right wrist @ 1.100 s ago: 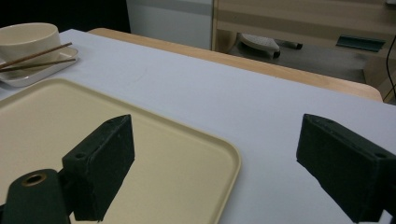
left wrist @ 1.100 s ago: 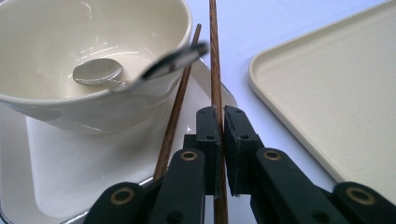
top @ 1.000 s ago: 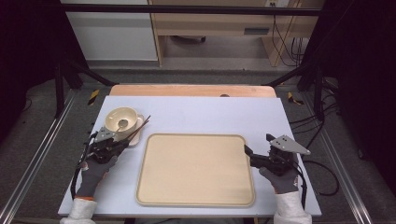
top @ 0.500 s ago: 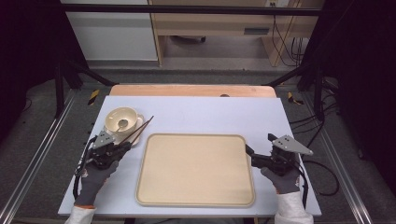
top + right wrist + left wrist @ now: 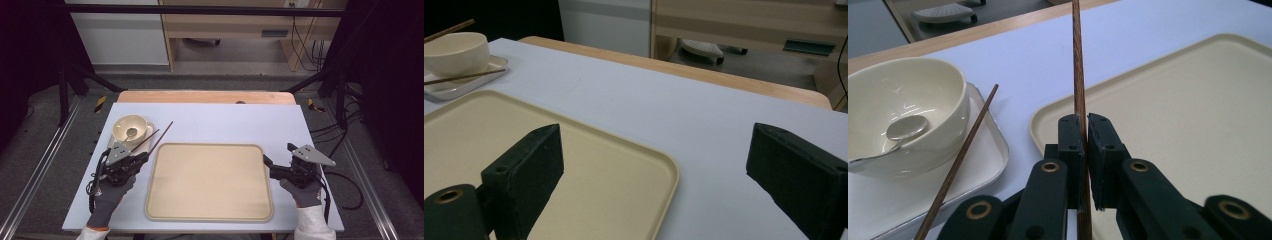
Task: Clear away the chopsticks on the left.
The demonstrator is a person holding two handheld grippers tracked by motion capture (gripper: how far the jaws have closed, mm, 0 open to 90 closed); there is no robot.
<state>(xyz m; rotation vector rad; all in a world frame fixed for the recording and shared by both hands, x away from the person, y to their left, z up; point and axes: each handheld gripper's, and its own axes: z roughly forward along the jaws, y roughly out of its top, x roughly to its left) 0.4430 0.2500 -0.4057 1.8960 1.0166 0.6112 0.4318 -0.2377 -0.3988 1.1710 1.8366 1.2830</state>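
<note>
The left gripper [image 5: 131, 161] has drawn back toward the lower left of the high view compared with a second ago, when it sat close against the bowl [image 5: 128, 127]. It carries one chopstick [image 5: 1079, 75] with it: in the left gripper view its jaws are pressed together on the brown stick, which rises straight up the frame between them. The second chopstick [image 5: 960, 162] lies slanted across the small tray [image 5: 990, 165] beside the bowl, where a spoon [image 5: 905, 127] rests inside.

So the pick looks done, and the stick is now lifted clear of the small tray, near the left edge of the big tray [image 5: 210, 182] in the middle of the worktop [image 5: 225, 122]. Setting it down on that tray seems the likely next step.

The right gripper [image 5: 272, 167] hovers at the big tray's right edge, jaws spread wide and holding nothing, barely moved.
</note>
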